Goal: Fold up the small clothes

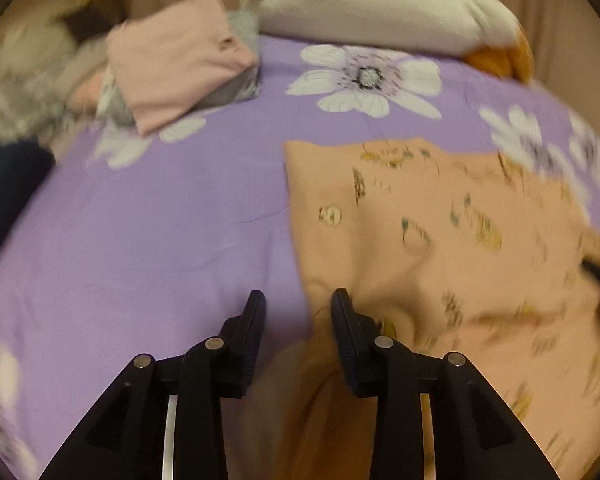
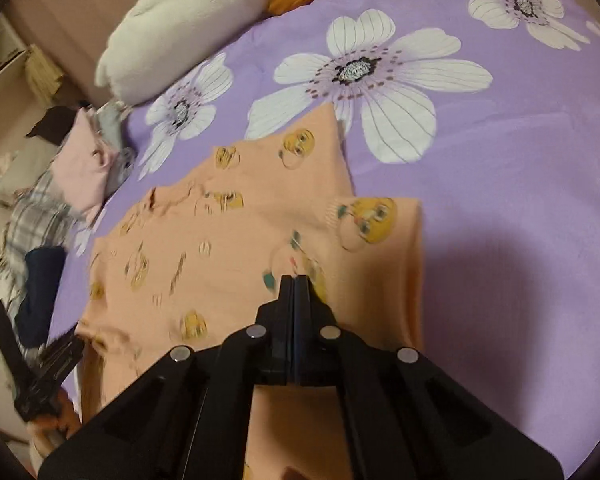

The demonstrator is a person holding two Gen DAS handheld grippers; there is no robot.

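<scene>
A small peach garment with yellow cartoon prints [image 1: 440, 240] lies spread on the purple flowered bedsheet [image 1: 160, 220]. My left gripper [image 1: 298, 300] is open at the garment's near left edge, its right finger touching the cloth. In the right wrist view the same garment [image 2: 228, 240] lies partly folded, and my right gripper [image 2: 295, 280] has its jaws closed together over the cloth; whether it pinches fabric is hidden. The left gripper shows at the lower left of that view [image 2: 48, 364].
A folded pink garment [image 1: 176, 76] sits on a stack at the back left, with a pile of loose clothes [image 2: 40, 216] beside it. A white plush toy [image 1: 380, 4] lies at the head of the bed, with an orange part [image 1: 500, 56].
</scene>
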